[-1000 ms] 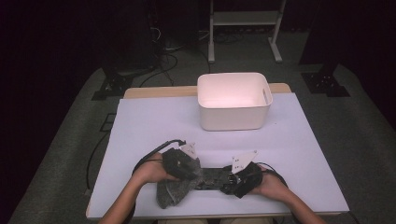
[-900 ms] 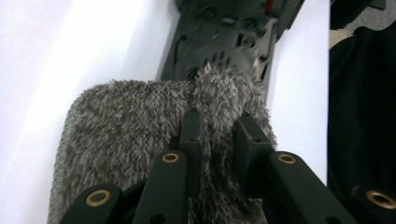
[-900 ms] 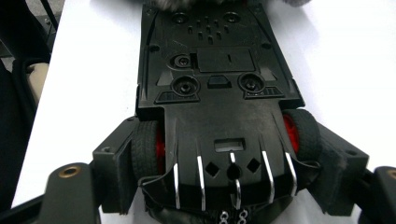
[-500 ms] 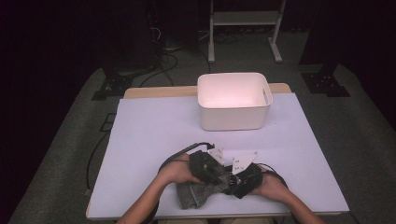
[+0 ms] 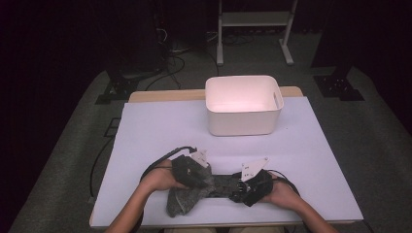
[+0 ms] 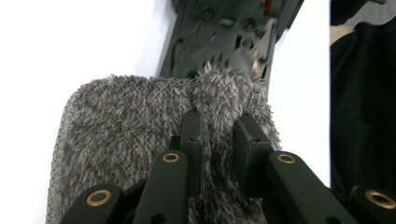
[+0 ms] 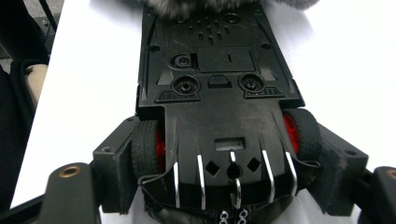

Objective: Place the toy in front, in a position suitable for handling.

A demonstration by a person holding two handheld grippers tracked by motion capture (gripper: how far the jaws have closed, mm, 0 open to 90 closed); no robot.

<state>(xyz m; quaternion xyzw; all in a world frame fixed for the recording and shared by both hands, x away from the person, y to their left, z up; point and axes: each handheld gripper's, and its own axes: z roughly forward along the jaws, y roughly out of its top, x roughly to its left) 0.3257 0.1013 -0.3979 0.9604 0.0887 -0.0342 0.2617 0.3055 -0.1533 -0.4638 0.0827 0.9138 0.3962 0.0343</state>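
A black toy car (image 7: 217, 93) with red wheel hubs lies belly up, and my right gripper (image 7: 224, 158) is shut on it across the wheels. In the high view the car (image 5: 224, 184) sits low over the table's near edge between both hands. My left gripper (image 6: 219, 135) is shut on a fold of a grey fluffy cloth (image 6: 126, 121), which rests against the far end of the car (image 6: 224, 32). The cloth (image 5: 187, 199) hangs down to the table under my left gripper (image 5: 205, 177), with my right gripper (image 5: 248, 187) just to its right.
A white plastic bin (image 5: 243, 104) stands at the back middle of the white table (image 5: 160, 126). Cables trail from both grippers over the near table. The floor around is dark, with a metal stand behind the table.
My left gripper slid right with the cloth along the car, then came back left to about where it began. The right gripper and the car stayed still.
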